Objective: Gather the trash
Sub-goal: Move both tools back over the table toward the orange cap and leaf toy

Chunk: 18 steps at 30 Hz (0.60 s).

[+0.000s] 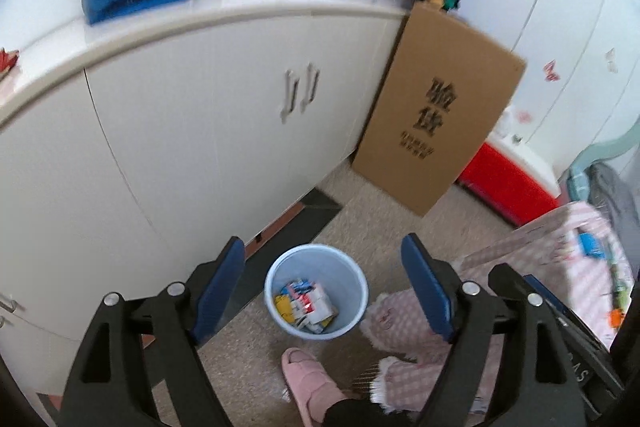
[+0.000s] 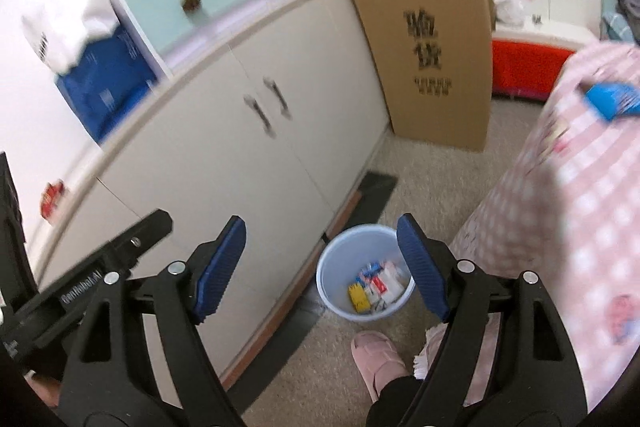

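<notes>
My left gripper [image 1: 324,287] jaws spread wide, nothing between pads. My right gripper [image 2: 322,267] same, empty. Pale blue bin [image 1: 316,291] on carpet below, beside white cabinet [image 1: 180,131], colourful wrappers [image 1: 306,307] inside. Pink slipper [image 1: 308,379] just beside bin.

The small crumpled packets [image 1: 306,303] inside the pale blue round plastic bin [image 1: 280,275] are too small to read — only their colours show. The black print on the tall brown cardboard box [image 2: 428,43] smears with motion blur. The pink slipper [image 1: 308,383] is cut off by the frame's lower edge — its wearer stays hidden.
</notes>
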Motion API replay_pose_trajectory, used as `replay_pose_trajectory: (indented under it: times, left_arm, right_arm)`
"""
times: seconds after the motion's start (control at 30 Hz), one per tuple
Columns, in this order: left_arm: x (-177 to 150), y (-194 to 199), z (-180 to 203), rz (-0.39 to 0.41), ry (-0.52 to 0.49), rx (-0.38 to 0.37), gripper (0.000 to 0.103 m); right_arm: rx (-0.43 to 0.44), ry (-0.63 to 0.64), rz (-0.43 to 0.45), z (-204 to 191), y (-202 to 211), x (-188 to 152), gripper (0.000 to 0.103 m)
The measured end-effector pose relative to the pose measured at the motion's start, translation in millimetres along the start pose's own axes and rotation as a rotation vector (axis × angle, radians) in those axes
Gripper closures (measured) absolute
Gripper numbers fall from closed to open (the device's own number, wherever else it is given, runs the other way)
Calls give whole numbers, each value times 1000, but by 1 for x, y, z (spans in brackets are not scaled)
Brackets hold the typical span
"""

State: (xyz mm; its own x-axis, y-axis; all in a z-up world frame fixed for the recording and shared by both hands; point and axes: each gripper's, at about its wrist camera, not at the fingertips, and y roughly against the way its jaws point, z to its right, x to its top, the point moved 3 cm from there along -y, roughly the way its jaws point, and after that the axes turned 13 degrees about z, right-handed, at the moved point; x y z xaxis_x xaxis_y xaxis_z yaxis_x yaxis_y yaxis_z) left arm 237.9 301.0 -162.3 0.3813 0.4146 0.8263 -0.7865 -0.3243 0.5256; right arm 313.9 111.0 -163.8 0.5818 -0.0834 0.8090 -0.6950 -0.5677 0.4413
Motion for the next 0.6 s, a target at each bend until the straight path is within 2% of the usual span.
replay_pose_trajectory:
  times: [0.13, 0.23, 0.4, 0.53, 0.6]
  left_arm:
    - [7, 30, 37, 43, -43, -72, 22]
    - [5, 44, 74, 44, -94, -138, 22]
    - [-13, 61, 149, 21, -186, -270, 22]
    - [-39, 69, 217, -26, -283, -397, 22]
    - [-52, 70, 243, -35, -332, -435, 22]
  right_arm:
    - [-29, -6, 78, 12, 42, 25, 24]
    - [-78, -15, 118, 35, 74, 41, 24]
    - [-196, -35, 164, 95, 123, 57, 24]
    - [-297, -51, 178, 145, 154, 61, 24]
    - [-345, -73, 182, 175, 170, 60, 24]
